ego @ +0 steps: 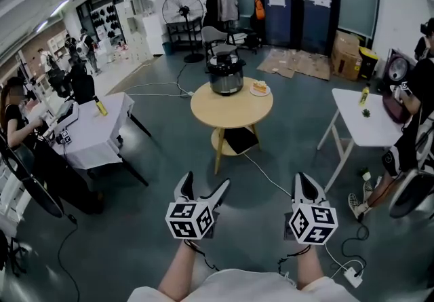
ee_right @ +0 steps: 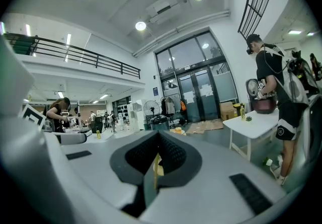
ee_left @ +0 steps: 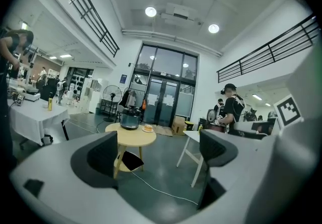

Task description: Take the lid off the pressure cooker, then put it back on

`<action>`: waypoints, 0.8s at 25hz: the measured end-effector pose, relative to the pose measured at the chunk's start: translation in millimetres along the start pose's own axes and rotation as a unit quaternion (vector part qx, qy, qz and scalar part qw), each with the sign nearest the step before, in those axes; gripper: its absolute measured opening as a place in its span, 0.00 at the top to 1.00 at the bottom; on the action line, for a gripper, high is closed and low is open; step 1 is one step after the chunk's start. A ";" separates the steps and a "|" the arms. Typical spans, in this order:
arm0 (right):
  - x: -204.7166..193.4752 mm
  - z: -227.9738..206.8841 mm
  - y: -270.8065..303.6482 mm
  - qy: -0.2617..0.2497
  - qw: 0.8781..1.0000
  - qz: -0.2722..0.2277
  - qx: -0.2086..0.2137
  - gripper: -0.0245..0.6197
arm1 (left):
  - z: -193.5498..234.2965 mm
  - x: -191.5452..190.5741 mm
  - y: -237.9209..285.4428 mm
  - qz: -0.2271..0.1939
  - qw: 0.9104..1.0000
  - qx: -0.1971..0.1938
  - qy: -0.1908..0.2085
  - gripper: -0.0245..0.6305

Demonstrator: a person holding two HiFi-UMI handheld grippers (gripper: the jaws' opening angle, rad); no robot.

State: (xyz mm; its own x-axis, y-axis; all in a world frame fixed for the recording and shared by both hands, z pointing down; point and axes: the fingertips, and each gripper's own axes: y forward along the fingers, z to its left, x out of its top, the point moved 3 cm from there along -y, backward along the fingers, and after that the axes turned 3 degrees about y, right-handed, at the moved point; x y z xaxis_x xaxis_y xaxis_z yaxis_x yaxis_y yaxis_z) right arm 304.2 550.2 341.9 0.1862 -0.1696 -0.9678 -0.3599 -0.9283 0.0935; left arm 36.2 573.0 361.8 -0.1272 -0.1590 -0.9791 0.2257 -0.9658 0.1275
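The black and silver pressure cooker stands with its lid on at the far side of a round wooden table, well ahead of both grippers. My left gripper is held low in front of me, its jaws spread wide with nothing between them. My right gripper is beside it, jaws shut and empty. In the left gripper view the cooker shows far off, above the open gripper. In the right gripper view the cooker peeks over the closed gripper.
A small plate of food lies right of the cooker. A white folding table stands at the right, a cloth-covered table at the left, with people at both. A white cable runs across the floor to a power strip.
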 end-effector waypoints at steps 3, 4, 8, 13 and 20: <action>-5.8 6.7 3.4 0.001 1.000 0.003 -0.004 0.96 | 12.8 -2.9 -3.8 -0.004 1.000 -0.003 -0.013 0.20; -8.8 9.4 5.1 0.001 1.000 0.006 -0.004 0.96 | 17.8 -4.3 -5.1 -0.004 1.000 -0.002 -0.015 0.20; -21.1 20.4 7.9 -0.006 1.000 0.024 -0.004 0.96 | 36.0 -11.6 -9.1 0.000 1.000 0.006 -0.028 0.20; -31.6 27.7 23.2 -0.019 0.999 0.044 -0.010 0.96 | 60.7 -13.8 -8.0 -0.008 0.999 0.022 -0.046 0.20; -33.7 27.2 71.3 -0.025 0.998 0.049 -0.004 0.96 | 90.1 -13.5 15.9 -0.008 0.998 0.035 -0.054 0.20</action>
State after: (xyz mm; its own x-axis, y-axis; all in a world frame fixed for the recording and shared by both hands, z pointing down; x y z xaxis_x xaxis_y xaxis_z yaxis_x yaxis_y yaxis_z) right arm 247.4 498.7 374.8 0.1045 -0.2432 -0.9643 -0.3659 -0.9110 0.1901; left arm -45.5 541.4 391.4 -0.2347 -0.1617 -0.9585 0.1561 -0.9795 0.1270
